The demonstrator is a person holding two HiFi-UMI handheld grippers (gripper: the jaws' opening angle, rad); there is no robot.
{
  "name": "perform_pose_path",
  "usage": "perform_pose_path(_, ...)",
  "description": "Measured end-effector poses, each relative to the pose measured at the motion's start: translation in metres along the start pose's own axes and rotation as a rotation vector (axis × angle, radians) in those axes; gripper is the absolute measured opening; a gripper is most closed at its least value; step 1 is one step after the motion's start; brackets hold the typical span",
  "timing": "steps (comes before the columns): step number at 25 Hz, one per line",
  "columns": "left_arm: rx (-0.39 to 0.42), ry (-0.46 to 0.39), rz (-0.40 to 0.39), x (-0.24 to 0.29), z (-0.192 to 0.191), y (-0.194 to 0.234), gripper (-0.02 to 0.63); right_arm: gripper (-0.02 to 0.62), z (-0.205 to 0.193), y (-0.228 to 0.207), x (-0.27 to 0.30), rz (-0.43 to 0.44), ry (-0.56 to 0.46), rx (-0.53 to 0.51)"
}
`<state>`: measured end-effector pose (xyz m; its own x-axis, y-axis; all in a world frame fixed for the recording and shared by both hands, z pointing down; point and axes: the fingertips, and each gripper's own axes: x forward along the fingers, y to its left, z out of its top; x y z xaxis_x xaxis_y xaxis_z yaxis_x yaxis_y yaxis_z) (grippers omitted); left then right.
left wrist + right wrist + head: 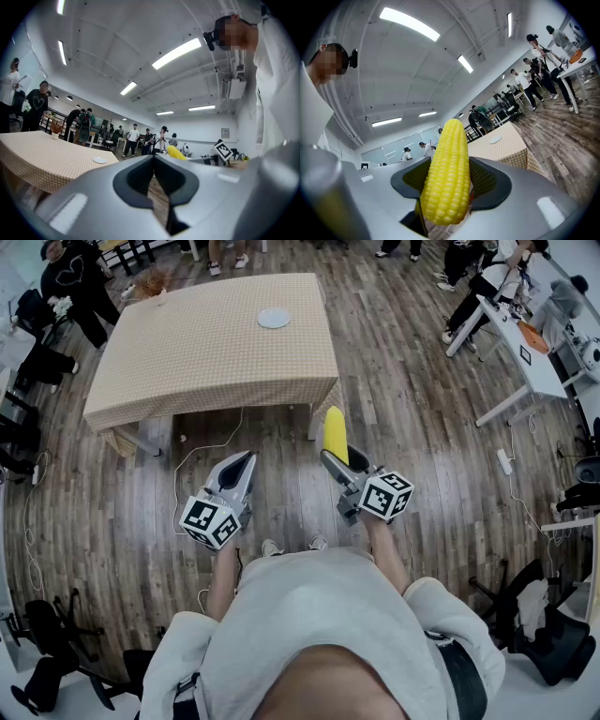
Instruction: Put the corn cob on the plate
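Observation:
My right gripper (336, 457) is shut on a yellow corn cob (335, 434), whose tip sticks out ahead of the jaws. In the right gripper view the corn cob (447, 174) stands upright between the two dark pads. The small white plate (273, 318) lies on a table with a tan checked cloth (187, 352), well ahead of both grippers; I also see the plate (495, 139) small in the right gripper view and the plate (99, 160) in the left gripper view. My left gripper (242, 467) is shut and holds nothing, level beside the right one over the wood floor.
A small pot of dried flowers (150, 283) stands at the table's far left corner. Cables (202, 448) run over the floor by the table legs. White desks (525, 352) and several people stand at the right and back; black chairs (42, 638) are at the left.

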<state>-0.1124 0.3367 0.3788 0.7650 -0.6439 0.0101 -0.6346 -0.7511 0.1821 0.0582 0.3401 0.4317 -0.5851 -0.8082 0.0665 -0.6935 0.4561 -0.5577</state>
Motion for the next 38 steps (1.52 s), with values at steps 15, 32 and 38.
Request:
perform_pose_path(15, 0.023, 0.009, 0.061, 0.03, -0.009, -0.022, 0.008, 0.264, 0.013, -0.024, 0.003, 0.106, 0.053, -0.014)
perform_pose_path(32, 0.038, 0.044, 0.064, 0.076, -0.02, -0.044, 0.008, 0.258, 0.027, -0.054, 0.003, 0.182, 0.019, 0.032)
perform_pose_path(38, 0.028, 0.055, 0.048, 0.095, -0.024, -0.029, 0.008, 0.258, 0.032, -0.07, 0.017, 0.161, 0.013, 0.032)
